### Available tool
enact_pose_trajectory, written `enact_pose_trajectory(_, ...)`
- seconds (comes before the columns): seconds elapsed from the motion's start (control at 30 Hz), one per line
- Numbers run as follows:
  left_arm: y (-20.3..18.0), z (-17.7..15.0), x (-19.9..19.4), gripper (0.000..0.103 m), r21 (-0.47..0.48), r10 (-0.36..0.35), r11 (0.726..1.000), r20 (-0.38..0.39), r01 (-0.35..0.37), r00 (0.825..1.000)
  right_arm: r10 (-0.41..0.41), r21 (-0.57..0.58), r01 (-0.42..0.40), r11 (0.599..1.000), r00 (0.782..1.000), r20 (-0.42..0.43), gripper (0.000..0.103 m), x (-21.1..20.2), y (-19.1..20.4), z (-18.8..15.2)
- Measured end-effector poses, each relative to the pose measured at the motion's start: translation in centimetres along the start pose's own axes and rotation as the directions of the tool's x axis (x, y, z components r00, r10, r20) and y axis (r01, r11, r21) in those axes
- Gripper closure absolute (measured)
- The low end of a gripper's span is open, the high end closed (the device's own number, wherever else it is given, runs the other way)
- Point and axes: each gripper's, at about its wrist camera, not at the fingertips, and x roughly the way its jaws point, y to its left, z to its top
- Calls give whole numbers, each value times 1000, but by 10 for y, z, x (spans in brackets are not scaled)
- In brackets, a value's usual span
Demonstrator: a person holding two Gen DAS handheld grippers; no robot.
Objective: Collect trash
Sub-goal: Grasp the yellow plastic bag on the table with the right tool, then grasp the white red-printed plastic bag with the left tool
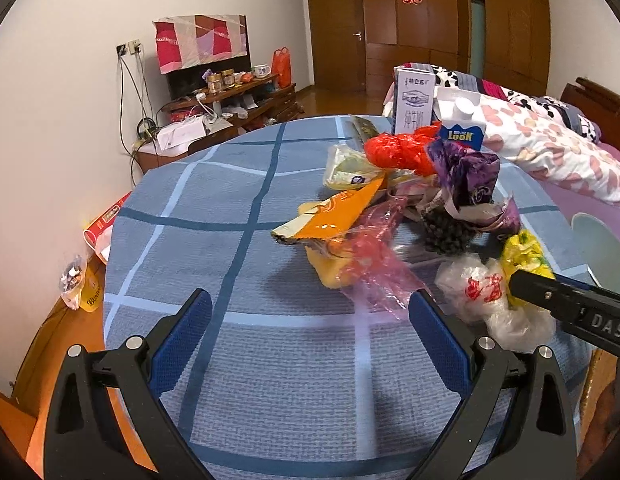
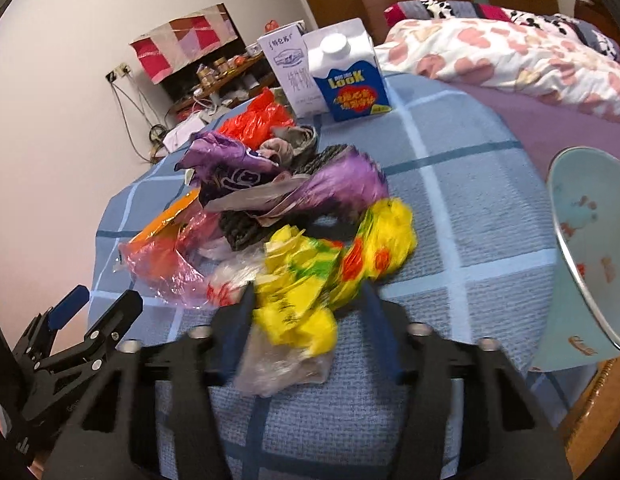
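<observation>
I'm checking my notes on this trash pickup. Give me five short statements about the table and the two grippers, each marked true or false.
1. The left gripper stands open over bare tablecloth. True.
2. The yellow bag lies between the right gripper's fingers. True.
3. The blue carton lies flat on its side. False: it stands upright at the far side of the table.
4. The orange wrapper is held by the left gripper. False: it lies on the table ahead of the open fingers, untouched.
5. A red bag lies in the pile near the cartons. True.
</observation>
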Motion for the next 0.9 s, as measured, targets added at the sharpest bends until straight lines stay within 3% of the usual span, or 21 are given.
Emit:
enact_pose_trajectory(0.03, -2, 0, 0, 7, 2, -2, 1000, 1, 2, 1000, 4, 0, -4, 1000, 1000, 1, 60, -1, -2, 0)
enact_pose_trajectory(0.07, -4, 1, -1, 7, 7, -4, 1000, 3, 4, 1000, 9, 2, -9, 1000, 1000, 3, 73, -2, -4, -1)
enact_pose_trajectory(0.3, -26, 4, -9, 7, 42, -17, 999, 18, 17, 1000, 11, -11, -10, 1000, 996, 83, 73, -35, -18, 2)
enact_pose_trajectory(0.5, -48, 5, -12, 7, 57, -55, 997, 7, 54, 998, -72, -64, 84, 994, 982, 177, 73, -65, -32, -1)
enact_pose_trajectory(0.73, -77, 3, -13, 8, 75, -109, 991, -13, 109, 994, -101, -48, 111, 993, 979, 175, 73, -65, -46, -8)
enact_pose_trajectory(0.9, -103, 0, 0, 17, 80, -150, 985, -59, 154, 987, -112, -39, 122, 992, 975, 191, 73, -71, -51, -9)
